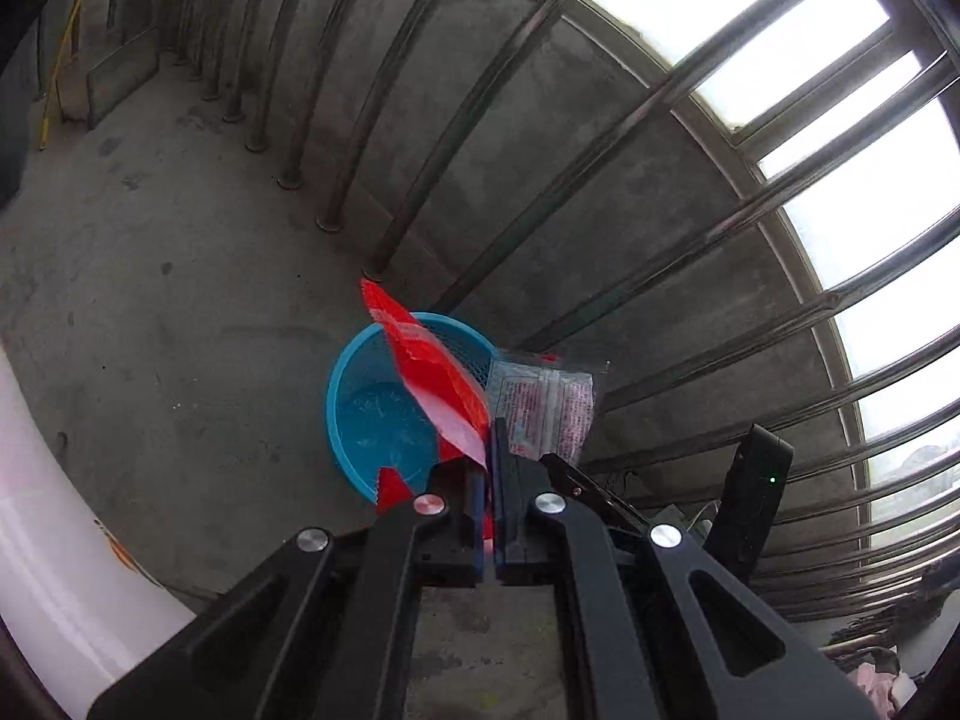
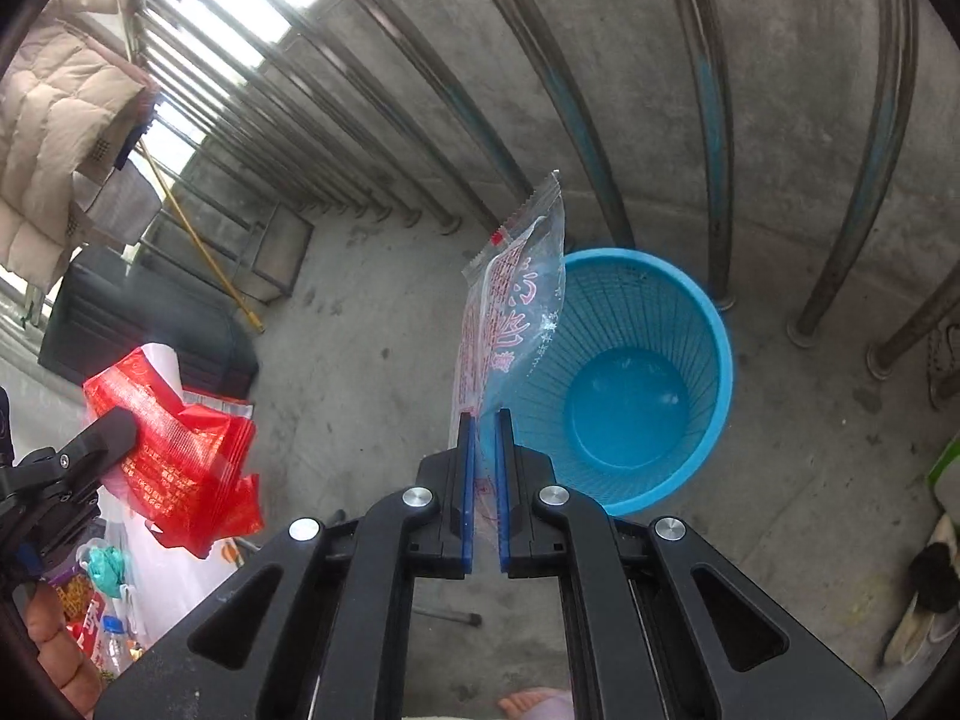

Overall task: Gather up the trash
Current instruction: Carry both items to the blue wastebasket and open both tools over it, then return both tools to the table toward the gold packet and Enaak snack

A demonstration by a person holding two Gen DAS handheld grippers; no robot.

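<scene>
Concrete floor [image 2: 372,360], railed wall; both fingers pinch wrappers [image 1: 432,372] above blue basket [image 2: 714,324].

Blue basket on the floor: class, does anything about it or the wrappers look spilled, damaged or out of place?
Nothing stands out. The blue basket stands upright and empty by the railing. The left tool pinches a crumpled red wrapper, the right tool a clear printed wrapper, both above the basket.

Soft daylight enters through the window openings [image 1: 738,18], blown out white at upper right in the left view. The concrete floor [image 2: 372,360] is evenly lit, shadows faint. Fisheye bends the railing bars [image 1: 480,96]; corners vignette black.
</scene>
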